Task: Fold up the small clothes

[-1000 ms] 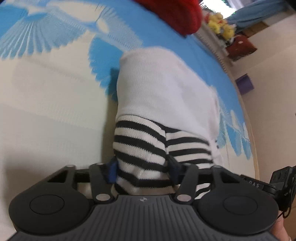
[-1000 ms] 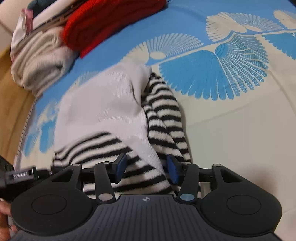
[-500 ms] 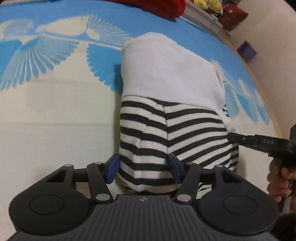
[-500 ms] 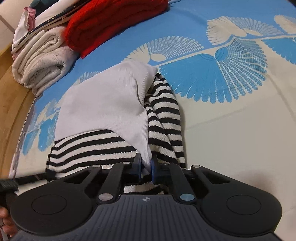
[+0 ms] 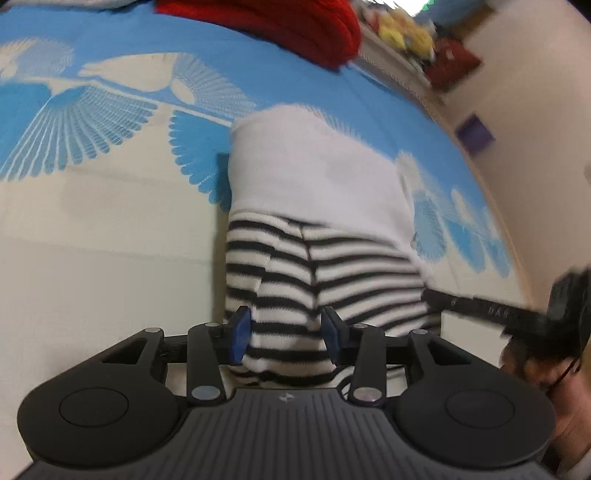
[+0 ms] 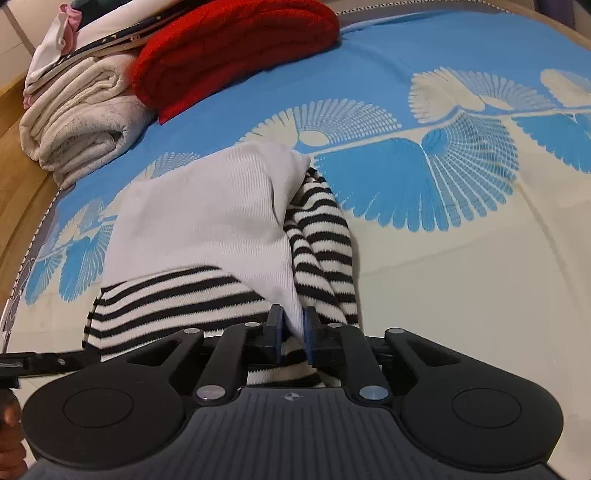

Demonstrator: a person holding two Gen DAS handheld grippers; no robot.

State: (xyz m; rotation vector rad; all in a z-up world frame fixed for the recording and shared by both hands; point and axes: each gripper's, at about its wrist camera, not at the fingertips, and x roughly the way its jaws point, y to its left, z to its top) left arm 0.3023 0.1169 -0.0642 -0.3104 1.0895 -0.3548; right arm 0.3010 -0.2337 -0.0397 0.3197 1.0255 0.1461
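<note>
1. On the blue-and-cream bedspread: small garment, white ribbed body with black-and-white striped parts, lying partly folded, roughly mid-bed in the right wrist view.
2. Right gripper: blue pads nearly together, pinching a bit of the white and striped fabric at the near edge of the garment. Striped sleeve trailing along the right side of the white panel.
3. Left gripper: spread apart, pads on either side of a striped bunch at the near end of the same garment. Fabric sitting between the pads, can't tell if really touching both. Bit blurry here.
4. Seen from the left wrist cam too: the other gripper's black finger poking in from the right at the striped hem, with a hand under it.
5. At the far end of the bed: folded red knit, and just left of it a stack of cream towels or blankets with more folded stuff on top.
6. Off the bed edge in the left wrist view: blurry yellow and red things by the wall, small purple box lower down.
</note>
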